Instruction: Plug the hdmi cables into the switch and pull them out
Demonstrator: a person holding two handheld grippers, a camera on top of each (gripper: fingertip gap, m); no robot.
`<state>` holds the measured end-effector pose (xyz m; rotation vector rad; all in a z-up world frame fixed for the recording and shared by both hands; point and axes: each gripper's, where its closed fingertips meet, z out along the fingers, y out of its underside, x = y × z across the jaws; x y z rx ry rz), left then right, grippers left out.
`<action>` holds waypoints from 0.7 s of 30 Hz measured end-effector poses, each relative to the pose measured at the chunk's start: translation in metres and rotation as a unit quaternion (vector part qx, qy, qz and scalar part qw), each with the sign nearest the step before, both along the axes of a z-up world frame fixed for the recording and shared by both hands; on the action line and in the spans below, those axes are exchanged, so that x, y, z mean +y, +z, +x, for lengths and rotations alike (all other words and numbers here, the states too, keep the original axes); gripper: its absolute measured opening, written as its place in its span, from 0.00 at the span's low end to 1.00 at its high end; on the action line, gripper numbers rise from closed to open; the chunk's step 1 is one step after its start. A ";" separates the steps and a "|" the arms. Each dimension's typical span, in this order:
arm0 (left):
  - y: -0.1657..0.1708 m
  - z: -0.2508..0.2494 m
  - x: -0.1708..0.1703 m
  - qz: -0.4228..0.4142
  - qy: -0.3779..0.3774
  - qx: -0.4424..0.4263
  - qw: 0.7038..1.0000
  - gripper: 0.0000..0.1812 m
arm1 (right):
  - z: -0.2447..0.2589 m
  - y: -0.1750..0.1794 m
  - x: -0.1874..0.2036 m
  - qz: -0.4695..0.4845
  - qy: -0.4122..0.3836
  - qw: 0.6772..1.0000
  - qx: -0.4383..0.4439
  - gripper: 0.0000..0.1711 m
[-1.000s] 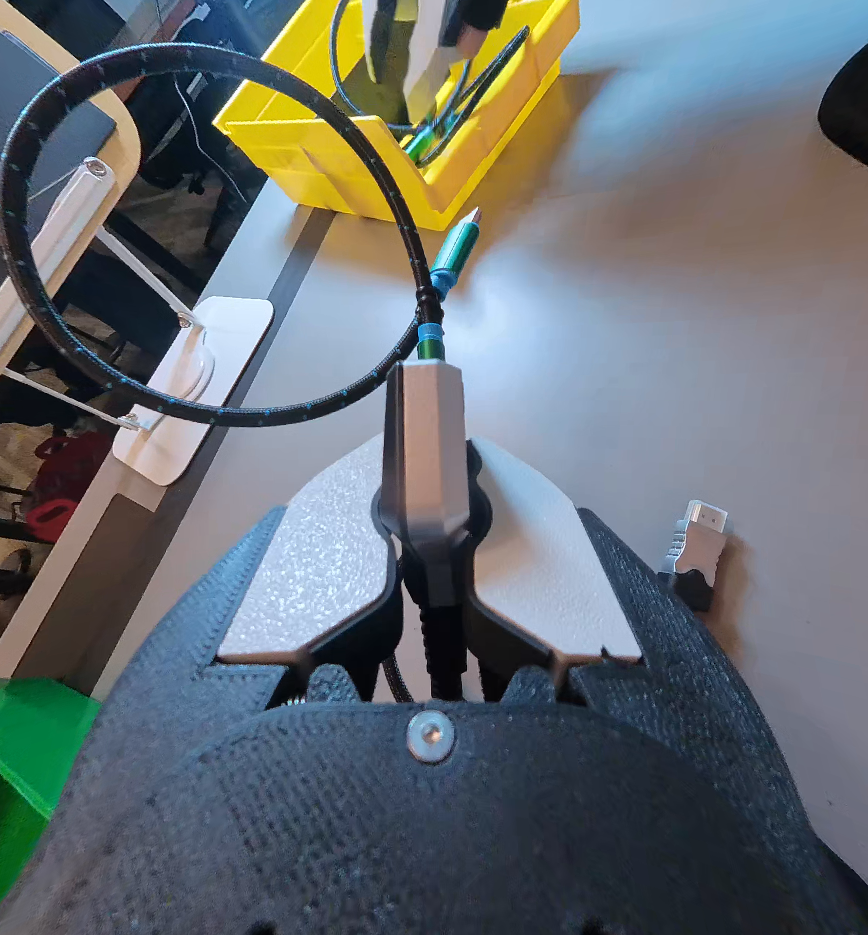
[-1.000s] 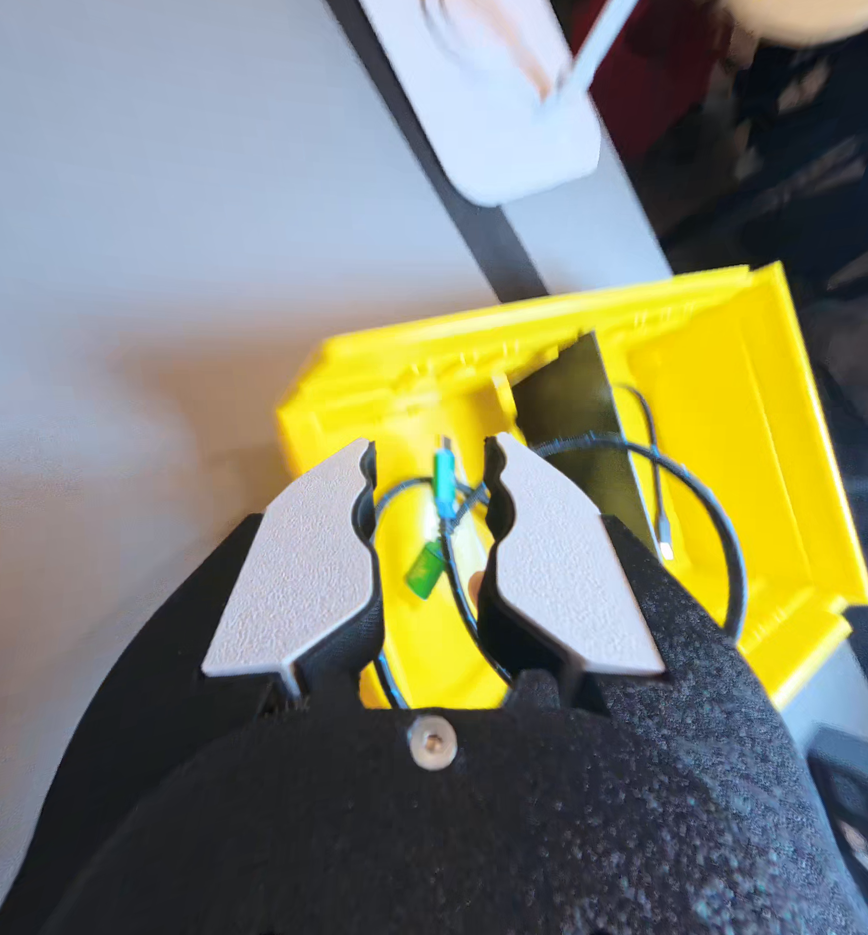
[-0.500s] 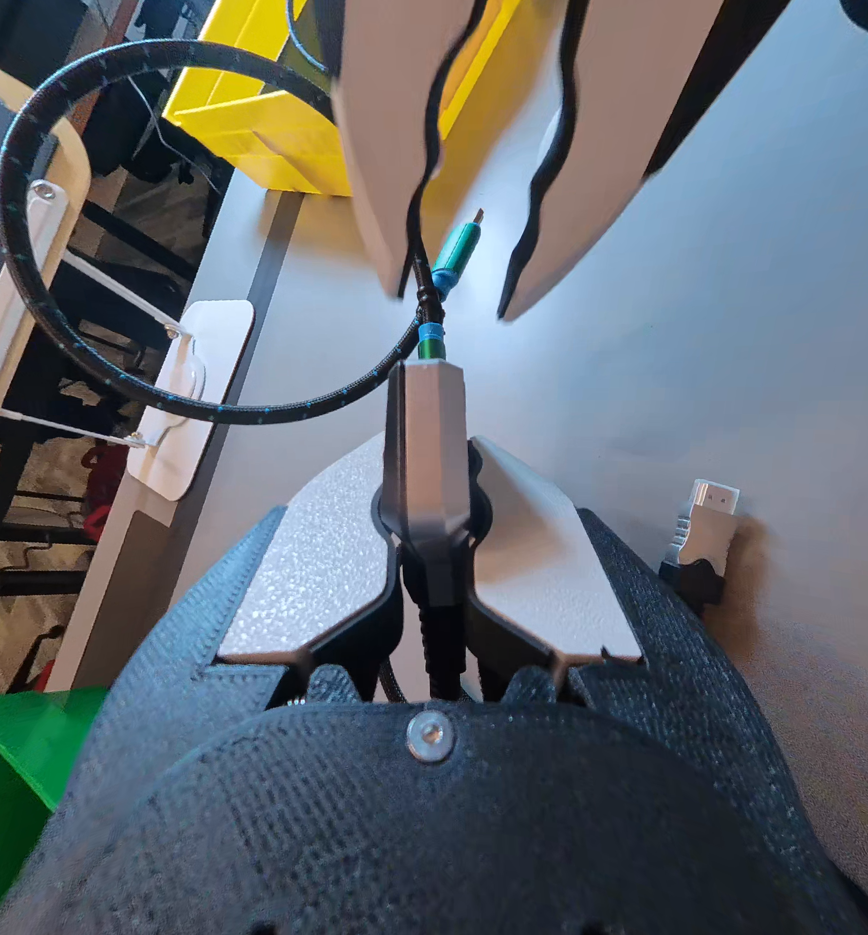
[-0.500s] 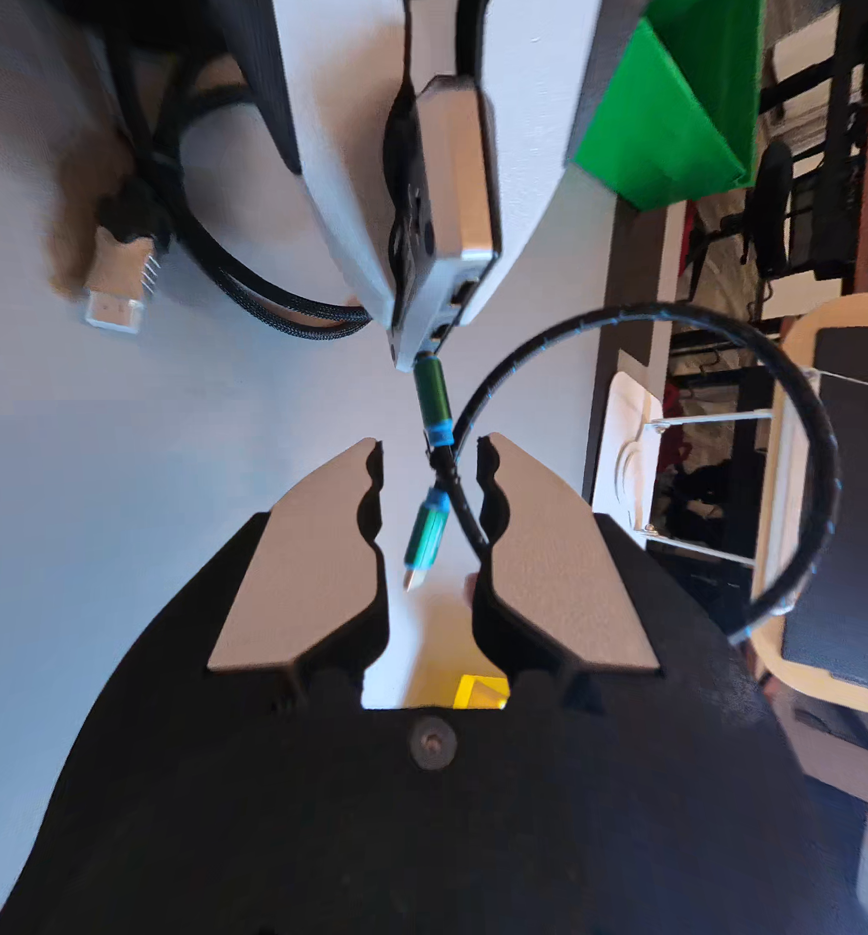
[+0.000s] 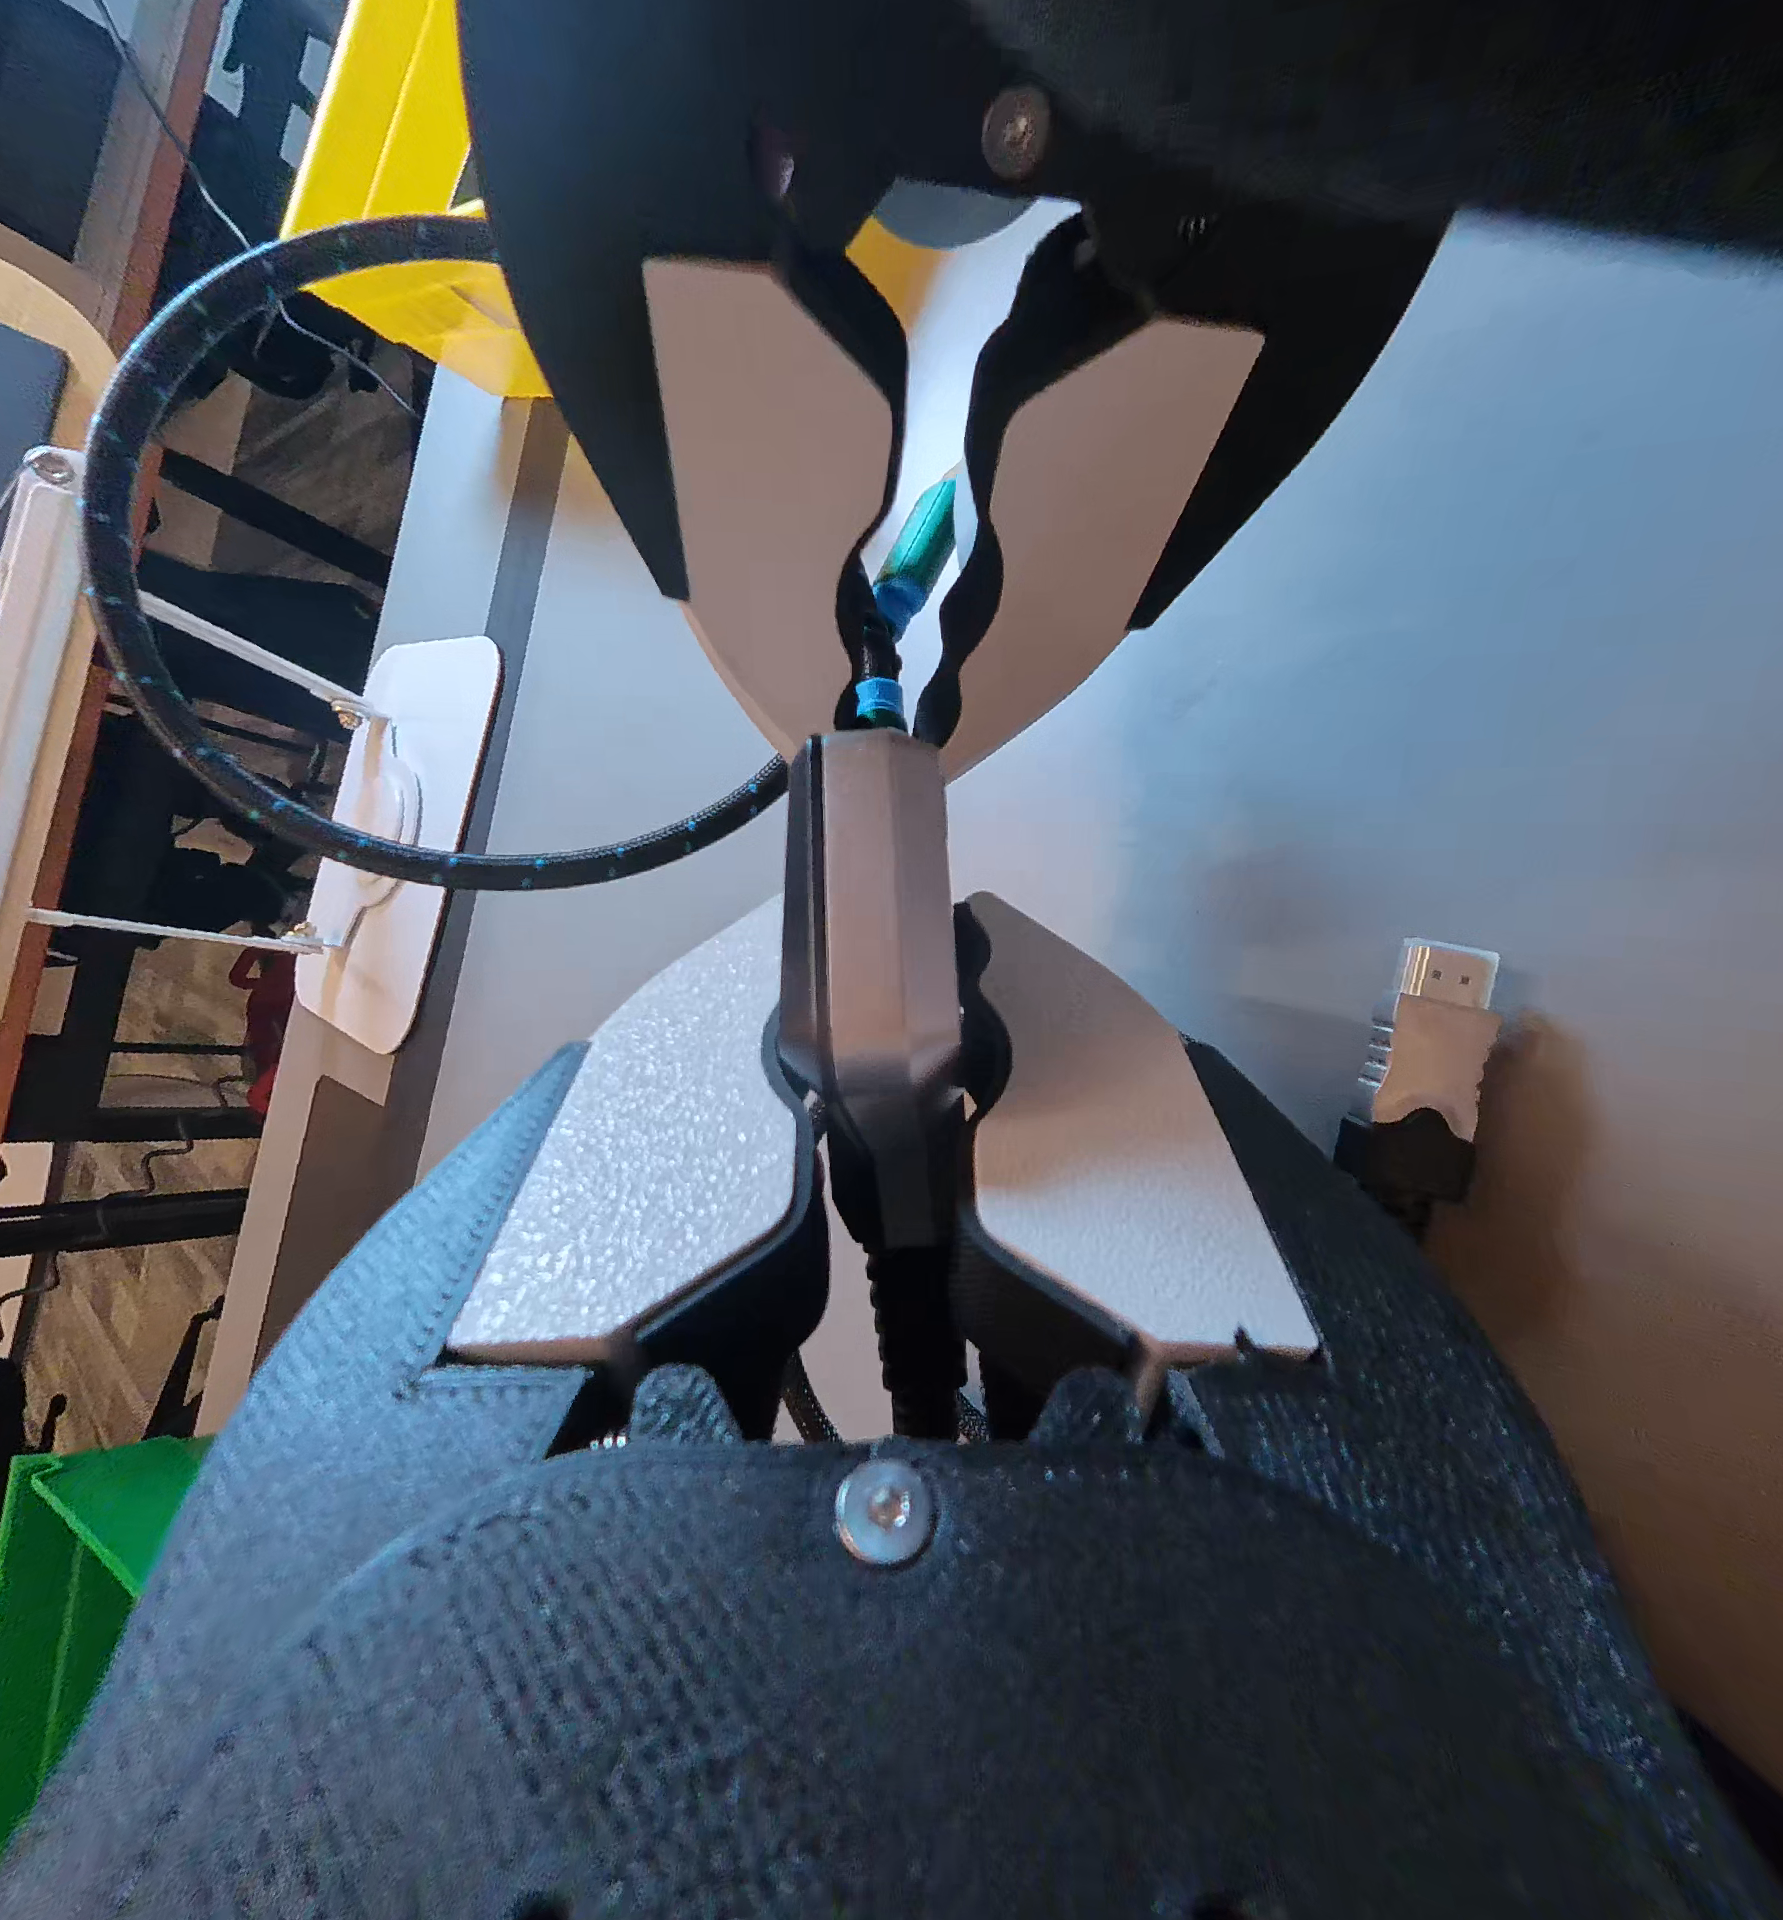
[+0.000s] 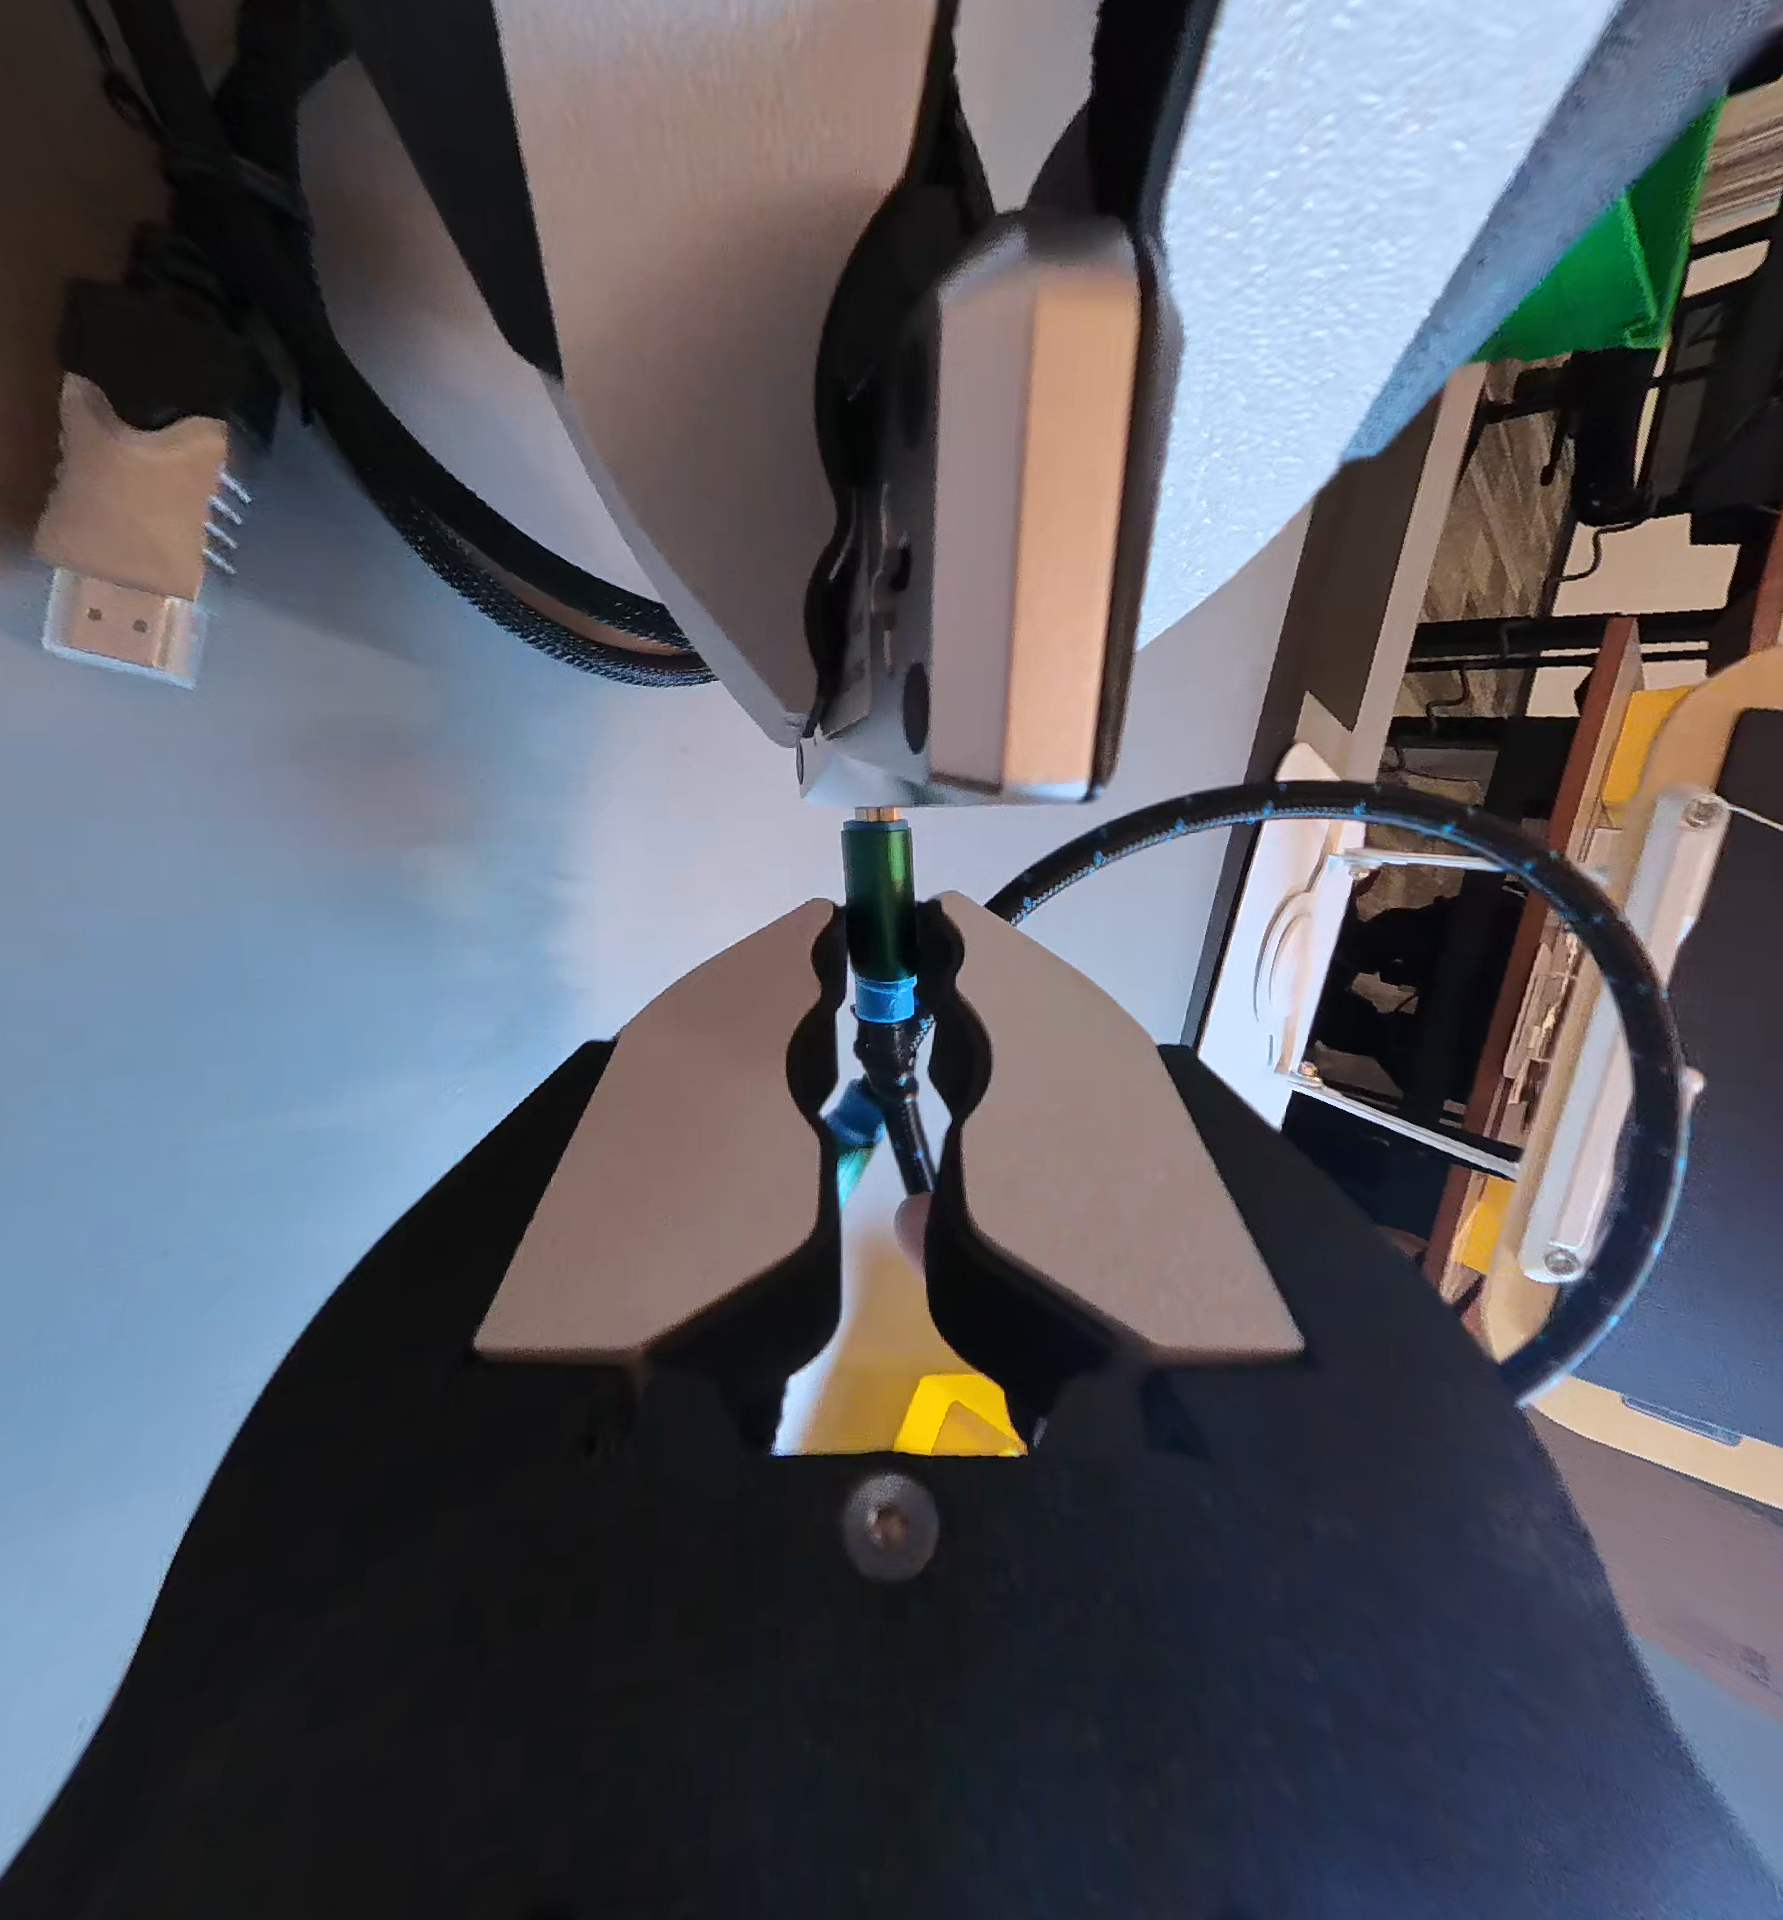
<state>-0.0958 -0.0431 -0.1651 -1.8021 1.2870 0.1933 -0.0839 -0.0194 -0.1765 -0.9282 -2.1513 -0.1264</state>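
My left gripper [image 5: 871, 909] is shut on the grey switch [image 5: 866, 935] and holds it above the table, ports facing away. A green plug [image 6: 876, 894] on a black braided cable [image 6: 1593, 904] sits in the switch's end port [image 6: 871, 816]. My right gripper [image 6: 880, 906] faces the left one, and its fingertips close on that green plug. It also shows in the left wrist view [image 5: 882, 717]. The cable loops left [image 5: 118, 582]. Its other green plug [image 5: 923, 530] hangs loose between the right fingers. A silver HDMI plug [image 5: 1432, 1029] lies on the table.
A yellow bin [image 5: 388, 187] stands at the table's far edge. A green bin [image 5: 35, 1621] is at the near left. A white stand base [image 5: 399, 831] sits on the table's left edge, with shelving and floor beyond.
My right gripper left the yellow bin, swung round to face the switch, moved in and narrowed onto the green plug. My left gripper stayed shut on the switch.
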 end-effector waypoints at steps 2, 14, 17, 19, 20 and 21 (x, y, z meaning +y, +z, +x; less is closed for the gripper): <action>-0.002 0.001 -0.001 -0.008 -0.003 0.001 1.000 0.13 | 0.001 -0.003 -0.001 0.003 0.005 1.000 -0.010 0.07; -0.006 0.015 0.008 -0.012 0.002 -0.021 1.000 0.13 | 0.023 -0.006 0.009 -0.012 -0.002 0.999 -0.046 0.08; -0.003 0.021 0.010 -0.002 -0.002 -0.019 1.000 0.13 | 0.029 -0.001 0.011 -0.018 -0.007 0.999 -0.049 0.08; -0.002 0.019 0.013 0.005 0.004 -0.006 1.000 0.14 | 0.038 0.002 0.020 -0.017 -0.031 0.997 -0.067 0.07; -0.007 -0.006 0.019 0.014 0.049 0.050 0.997 0.14 | 0.053 0.002 0.038 -0.005 -0.068 0.994 -0.086 0.07; -0.013 -0.027 0.023 0.015 0.072 0.064 0.995 0.14 | 0.067 0.004 0.046 -0.029 -0.081 0.992 -0.089 0.07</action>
